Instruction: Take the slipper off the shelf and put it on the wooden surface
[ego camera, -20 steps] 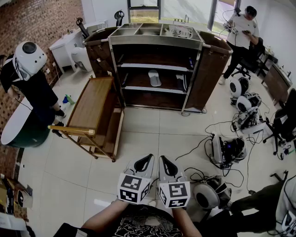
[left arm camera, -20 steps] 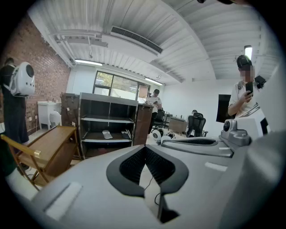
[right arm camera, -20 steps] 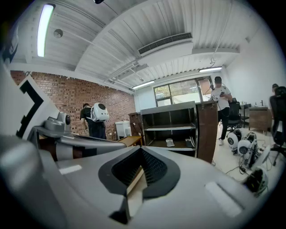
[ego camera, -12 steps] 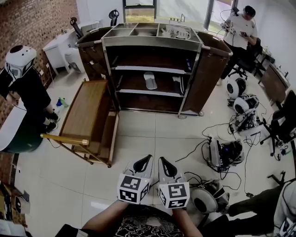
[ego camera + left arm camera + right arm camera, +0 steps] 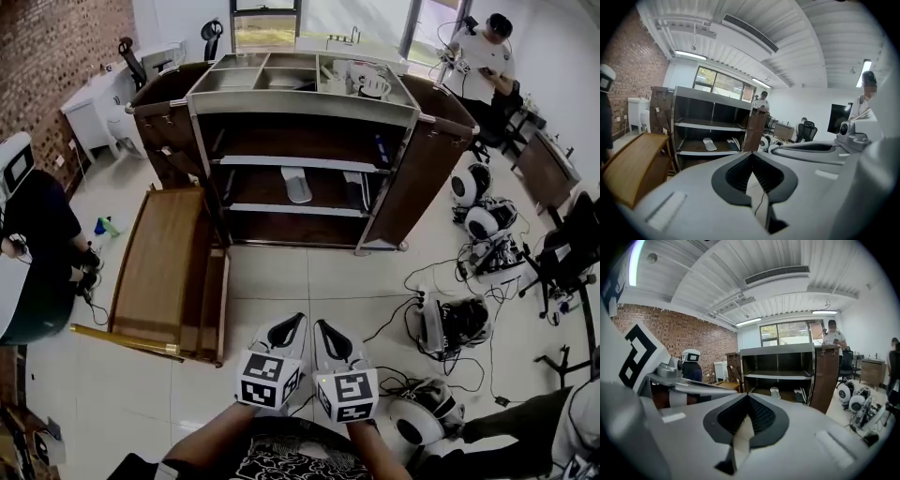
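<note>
Two grippers are held side by side, low in front of the person. The left gripper [image 5: 296, 322] and the right gripper [image 5: 324, 327] each have their jaws pressed together with nothing between them, and both are well apart from the shelf unit [image 5: 302, 161]. One white slipper [image 5: 296, 184] lies on the unit's middle shelf, near a darker item I cannot identify. The wooden surface [image 5: 155, 258] stands on the tiled floor just left of the unit.

A pale slipper [image 5: 297, 185] lies on the middle shelf of the housekeeping cart [image 5: 300, 103]; a wooden trolley [image 5: 159, 253] stands just left of that cart; the left gripper [image 5: 298, 320] and right gripper [image 5: 320, 325] hang side by side, well before it.
</note>
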`<act>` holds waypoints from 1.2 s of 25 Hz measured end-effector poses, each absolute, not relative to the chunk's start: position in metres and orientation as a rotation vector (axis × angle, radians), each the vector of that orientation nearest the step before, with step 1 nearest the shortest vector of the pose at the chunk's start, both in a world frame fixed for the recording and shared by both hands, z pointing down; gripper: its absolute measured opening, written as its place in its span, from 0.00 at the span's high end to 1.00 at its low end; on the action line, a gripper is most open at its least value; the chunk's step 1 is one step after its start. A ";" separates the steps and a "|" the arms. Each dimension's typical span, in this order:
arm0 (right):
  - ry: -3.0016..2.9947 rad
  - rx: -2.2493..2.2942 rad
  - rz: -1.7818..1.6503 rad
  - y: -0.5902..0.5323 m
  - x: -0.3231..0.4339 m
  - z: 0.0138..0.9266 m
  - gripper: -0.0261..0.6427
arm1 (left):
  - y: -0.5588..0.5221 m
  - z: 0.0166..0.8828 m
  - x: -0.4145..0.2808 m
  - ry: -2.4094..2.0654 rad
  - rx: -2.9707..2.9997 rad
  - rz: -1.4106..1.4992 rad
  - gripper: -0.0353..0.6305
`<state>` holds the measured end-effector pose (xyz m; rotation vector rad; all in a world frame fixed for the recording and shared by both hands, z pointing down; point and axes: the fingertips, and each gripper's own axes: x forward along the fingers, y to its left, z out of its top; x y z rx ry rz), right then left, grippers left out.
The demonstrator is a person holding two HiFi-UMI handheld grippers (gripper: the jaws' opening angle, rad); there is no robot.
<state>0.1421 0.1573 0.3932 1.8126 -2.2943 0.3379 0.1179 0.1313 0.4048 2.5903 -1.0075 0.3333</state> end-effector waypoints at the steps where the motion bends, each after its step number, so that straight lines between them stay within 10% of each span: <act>1: -2.282 1.816 0.338 0.145 0.140 0.392 0.96 | 0.119 0.402 0.117 -0.997 2.596 0.327 0.94; 30: -2.265 1.857 0.331 -0.057 0.111 0.393 0.96 | -0.066 0.401 0.075 -1.014 2.592 0.217 0.94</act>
